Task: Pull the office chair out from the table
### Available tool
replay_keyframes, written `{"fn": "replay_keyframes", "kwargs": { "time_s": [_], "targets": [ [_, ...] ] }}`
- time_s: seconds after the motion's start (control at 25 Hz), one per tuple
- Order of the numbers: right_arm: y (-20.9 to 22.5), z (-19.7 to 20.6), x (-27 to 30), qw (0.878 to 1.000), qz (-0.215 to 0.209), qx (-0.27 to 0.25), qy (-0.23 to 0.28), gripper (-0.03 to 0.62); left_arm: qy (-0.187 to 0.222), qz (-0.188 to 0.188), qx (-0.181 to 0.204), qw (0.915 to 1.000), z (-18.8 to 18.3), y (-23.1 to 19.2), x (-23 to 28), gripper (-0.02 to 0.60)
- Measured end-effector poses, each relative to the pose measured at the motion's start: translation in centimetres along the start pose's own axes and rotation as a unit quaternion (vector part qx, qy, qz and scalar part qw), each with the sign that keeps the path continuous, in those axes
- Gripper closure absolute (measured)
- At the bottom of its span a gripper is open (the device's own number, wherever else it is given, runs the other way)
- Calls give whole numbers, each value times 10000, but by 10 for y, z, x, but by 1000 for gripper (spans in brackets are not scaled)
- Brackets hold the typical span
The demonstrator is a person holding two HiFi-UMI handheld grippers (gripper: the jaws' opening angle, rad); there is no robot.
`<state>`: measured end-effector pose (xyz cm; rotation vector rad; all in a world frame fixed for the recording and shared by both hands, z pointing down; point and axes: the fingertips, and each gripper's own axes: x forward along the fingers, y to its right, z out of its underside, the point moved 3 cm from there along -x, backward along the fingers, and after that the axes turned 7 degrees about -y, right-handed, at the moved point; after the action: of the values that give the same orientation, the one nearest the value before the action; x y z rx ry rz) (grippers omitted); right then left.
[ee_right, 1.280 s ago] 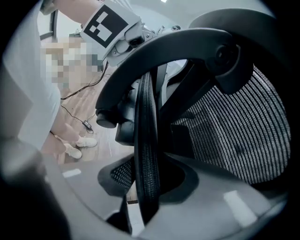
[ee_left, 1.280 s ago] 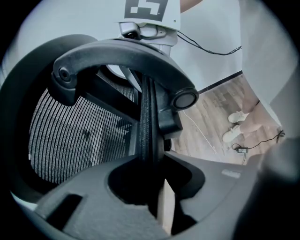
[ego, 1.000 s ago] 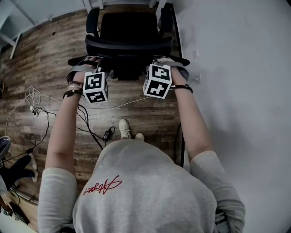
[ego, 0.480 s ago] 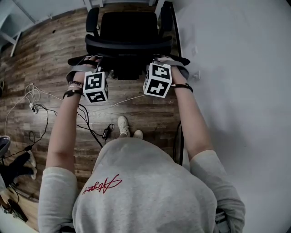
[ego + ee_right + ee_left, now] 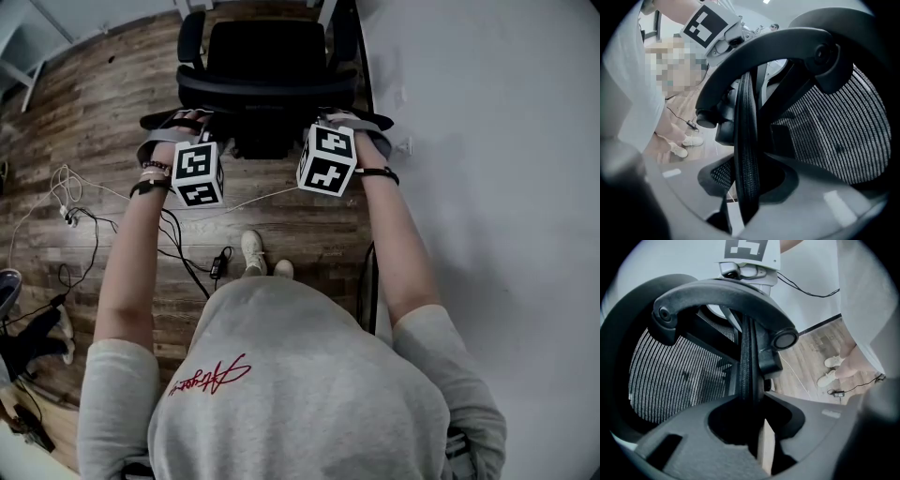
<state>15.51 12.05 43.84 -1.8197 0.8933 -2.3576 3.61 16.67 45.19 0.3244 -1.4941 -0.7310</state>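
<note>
The black office chair [image 5: 267,56] stands on the wood floor at the top of the head view, its back towards me. My left gripper [image 5: 184,120] is shut on the left side of the mesh backrest's rim [image 5: 749,357]. My right gripper [image 5: 343,116] is shut on the right side of that rim [image 5: 746,140]. In both gripper views the rim runs straight between the jaws, with the mesh panel [image 5: 834,126] and the curved back frame [image 5: 726,291] beyond. White table legs [image 5: 328,7] show just past the chair.
A white wall [image 5: 487,187] with a dark baseboard runs down the right. Cables and a power adapter [image 5: 217,270] lie on the floor at the left, near my white shoes [image 5: 253,253]. A dark object [image 5: 28,342] sits at the lower left.
I have stepped back a little and the chair has rolled with me, away from the table legs. Both grippers keep their hold on the backrest rim.
</note>
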Motion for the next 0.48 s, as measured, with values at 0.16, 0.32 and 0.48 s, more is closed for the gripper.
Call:
{"fn": "replay_keyframes", "kwargs": {
  "time_s": [0.16,0.32,0.48],
  "targets": [
    [-8,4,-4,10000,10,-7,4,476,2,-7,-3,10000,-6,8,-5,491],
    [-14,4,-8,10000,23,-22,17,476,2,8,-15,10000,-8,12,-8,491],
    [-20,8,-10,10000,52,-44,14,476,-39,-52,-5,10000,-11,18,-10,491]
  ]
}}
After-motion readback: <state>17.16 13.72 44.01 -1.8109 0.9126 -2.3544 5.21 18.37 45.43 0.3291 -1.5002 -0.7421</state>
